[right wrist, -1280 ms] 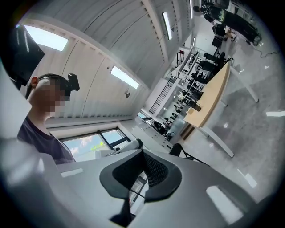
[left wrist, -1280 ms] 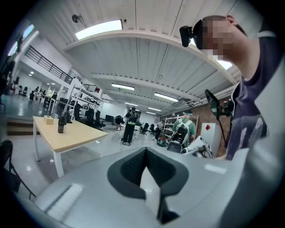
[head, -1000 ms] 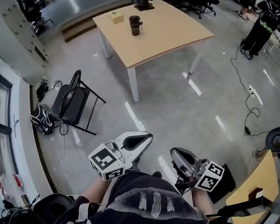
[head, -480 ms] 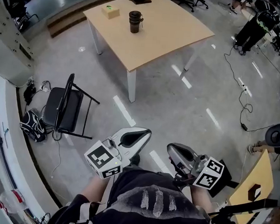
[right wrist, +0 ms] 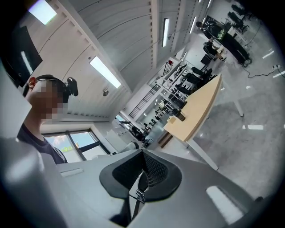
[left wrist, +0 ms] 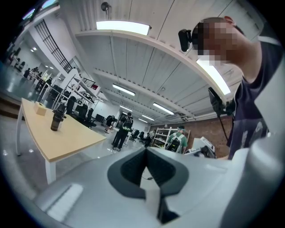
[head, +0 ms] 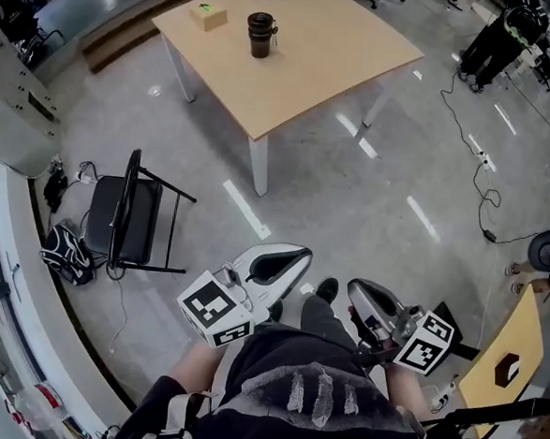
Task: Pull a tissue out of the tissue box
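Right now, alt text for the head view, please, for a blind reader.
A person holds the left gripper and right gripper at waist height, jaws shut and empty, far from a wooden table bearing a tissue box and dark cup. A black folding chair stands at left.

- Bare floor (head: pixel 351 210) lies open between you and the table (head: pixel 314 66).
- A folding chair (head: pixel 129 218) and a backpack (head: pixel 64 251) stand off to your left.
- On the table, a dark cup (head: pixel 261 35) stands near the tissue box (head: pixel 207 16), to its right.
- A cable (head: pixel 485 166) trails across the floor on your right.
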Available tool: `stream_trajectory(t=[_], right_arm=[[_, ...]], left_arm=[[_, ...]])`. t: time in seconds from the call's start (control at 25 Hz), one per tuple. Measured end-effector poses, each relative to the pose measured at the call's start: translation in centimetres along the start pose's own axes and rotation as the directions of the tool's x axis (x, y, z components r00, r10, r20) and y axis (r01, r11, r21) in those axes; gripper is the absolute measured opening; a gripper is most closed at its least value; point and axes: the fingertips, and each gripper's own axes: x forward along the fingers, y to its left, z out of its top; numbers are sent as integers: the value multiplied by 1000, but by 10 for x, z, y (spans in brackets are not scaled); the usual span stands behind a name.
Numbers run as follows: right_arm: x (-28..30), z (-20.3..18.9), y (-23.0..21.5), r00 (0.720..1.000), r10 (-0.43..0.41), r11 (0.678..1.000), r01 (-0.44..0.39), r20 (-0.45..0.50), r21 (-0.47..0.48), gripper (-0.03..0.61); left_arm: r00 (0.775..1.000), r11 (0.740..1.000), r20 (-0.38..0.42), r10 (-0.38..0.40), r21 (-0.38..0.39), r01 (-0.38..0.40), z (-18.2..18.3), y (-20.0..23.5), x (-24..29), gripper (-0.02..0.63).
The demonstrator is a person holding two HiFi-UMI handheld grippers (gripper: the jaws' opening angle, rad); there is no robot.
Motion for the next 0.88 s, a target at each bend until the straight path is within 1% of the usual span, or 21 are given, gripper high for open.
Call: stream_trajectory(t=[0.08,0.2,0.28,0.36,0.44,0.6,0.64,0.8,0.88], right_arm=[[-1,5,-11,1000,3,1000,-4,8,18,-2],[-7,20,-36,999,17,998,-19,33,62,-2],[-12,36,-51,997,47,995,-52,55,89,-2],[-20,58,-61,993,88,992,-94,75,87,-2],[-30,78,-73,989,124,989,-129,82,65,-2],[-62,103,-101,980,179,979,-186,85,89,-2],[-71,108,-108,979,186,977,-194,88,85,-2],[-95,130,-138,975,190,977,-200,118,71,-2],[-105,143,-153,973,183,978,-194,140,71,-2]], left_arm=[[1000,1000,-22,-1,-2,1,-3,2,13,2],[999,1000,-48,18,6,-18,-3,4,41,2],[998,999,-58,32,25,-30,3,2,65,2],[996,998,-79,32,47,-28,11,-3,93,2],[993,996,-113,30,82,-21,16,-9,126,2],[982,981,-181,55,192,-19,16,-31,188,2],[980,980,-192,52,197,-13,14,-37,202,2],[973,988,-229,26,156,10,2,-44,248,2],[967,985,-254,18,170,27,-4,-46,267,2]])
